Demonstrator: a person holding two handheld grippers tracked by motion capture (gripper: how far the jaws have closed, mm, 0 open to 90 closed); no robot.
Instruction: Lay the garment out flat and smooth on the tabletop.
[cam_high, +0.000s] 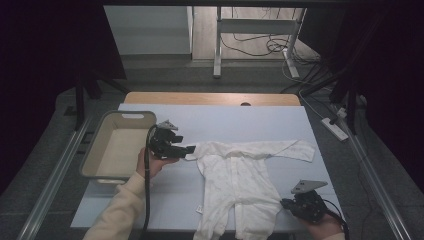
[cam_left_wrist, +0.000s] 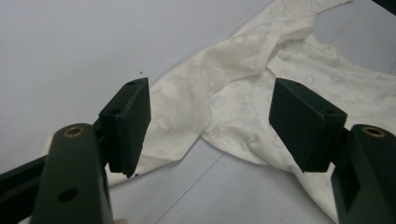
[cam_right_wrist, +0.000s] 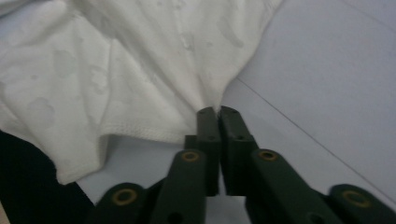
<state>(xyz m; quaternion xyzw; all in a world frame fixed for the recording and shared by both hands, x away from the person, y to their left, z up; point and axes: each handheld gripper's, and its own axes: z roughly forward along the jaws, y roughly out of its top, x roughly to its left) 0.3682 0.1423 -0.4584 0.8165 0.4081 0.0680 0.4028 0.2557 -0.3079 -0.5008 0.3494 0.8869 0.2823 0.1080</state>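
A white baby romper (cam_high: 235, 172) lies spread on the pale table (cam_high: 225, 120), its sleeves out to left and right and its legs reaching the near edge. My left gripper (cam_high: 190, 150) is at the romper's left sleeve. In the left gripper view its jaws (cam_left_wrist: 210, 107) stand wide open, with the bunched sleeve (cam_left_wrist: 233, 93) lying on the table beyond them and untouched by the pads. My right gripper (cam_high: 285, 203) is at the near right, beside the right leg. In the right gripper view it (cam_right_wrist: 217, 112) is pinched on the edge of the cloth (cam_right_wrist: 116, 70), which tents toward the tips.
A beige plastic basket (cam_high: 125, 115) sits at the table's left edge, just beyond my left hand. The romper's feet hang over the near table edge. A white desk frame (cam_high: 255, 25) and cables stand on the floor behind the table.
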